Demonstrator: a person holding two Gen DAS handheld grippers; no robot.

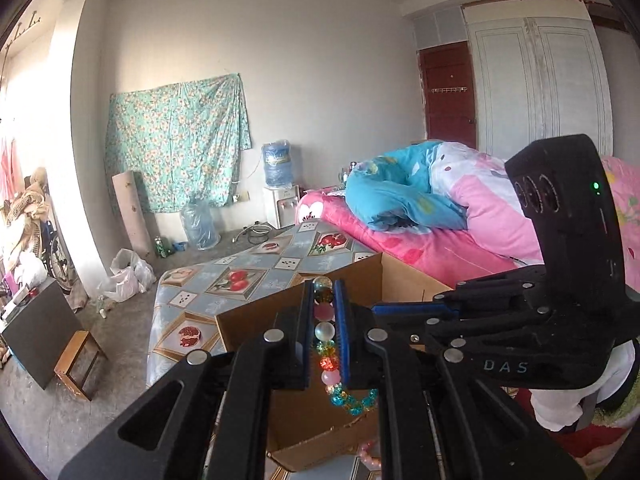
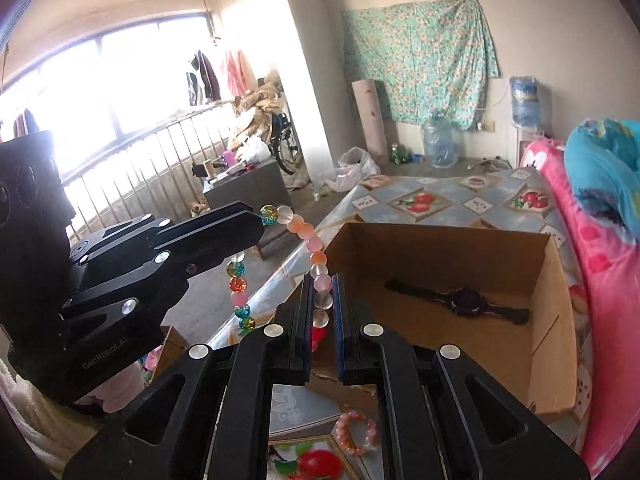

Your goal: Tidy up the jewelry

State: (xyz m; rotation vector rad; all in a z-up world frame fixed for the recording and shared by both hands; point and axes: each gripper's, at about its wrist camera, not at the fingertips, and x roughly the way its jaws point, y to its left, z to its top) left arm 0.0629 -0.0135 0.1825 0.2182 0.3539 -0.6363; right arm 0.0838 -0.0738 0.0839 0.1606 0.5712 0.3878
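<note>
One watch [image 2: 464,303] in cardboard box [image 2: 552,320] | bead necklace [image 2: 298,229] held outside

Cardboard box [image 2: 460,280] on table [image 2: 432,200], centre-right of right wrist frame. Watch [image 2: 460,300] inside box. Small bracelet [image 2: 356,432] on table, lower centre, before box. Bed [image 2: 592,260] along right edge, beside table.

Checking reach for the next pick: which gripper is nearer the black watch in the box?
Right. The right gripper, shut on the bead bracelet, sits at the cardboard box rim, beside the black watch. The left gripper holds the bracelet's other end, farther left outside the box.
</note>
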